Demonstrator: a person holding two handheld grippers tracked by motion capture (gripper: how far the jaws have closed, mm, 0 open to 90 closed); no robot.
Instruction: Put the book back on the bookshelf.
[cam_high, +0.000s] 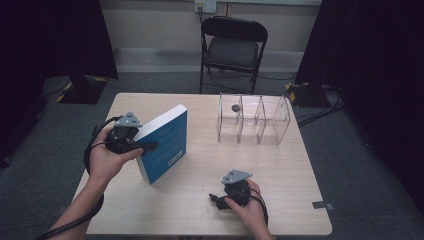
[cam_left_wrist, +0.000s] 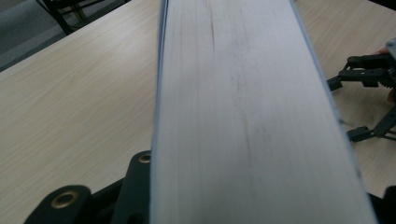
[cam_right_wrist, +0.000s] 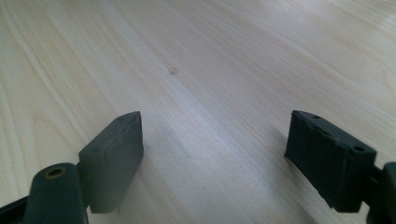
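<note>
Dim room, dark curtains both sides, black folding chair (cam_high: 233, 44) behind a pale wood counter (cam_high: 200, 200), grey carpet floor. Blue paperback book (cam_high: 167, 142) stood tilted on its lower edge at the counter's left, well apart from the clear divided organizer (cam_high: 252, 119) at the back. Left hand-held gripper (cam_high: 148, 146) pinched the book across its thickness, the page block (cam_left_wrist: 243, 116) between the jaws. Book looked thick, fairly heavy, stiff when clamped shut, glossy cover likely slippery; best gripped mid-edge. Right hand-held gripper (cam_right_wrist: 212, 149) rested low near the front edge, jaws spread, nothing between them.
</note>
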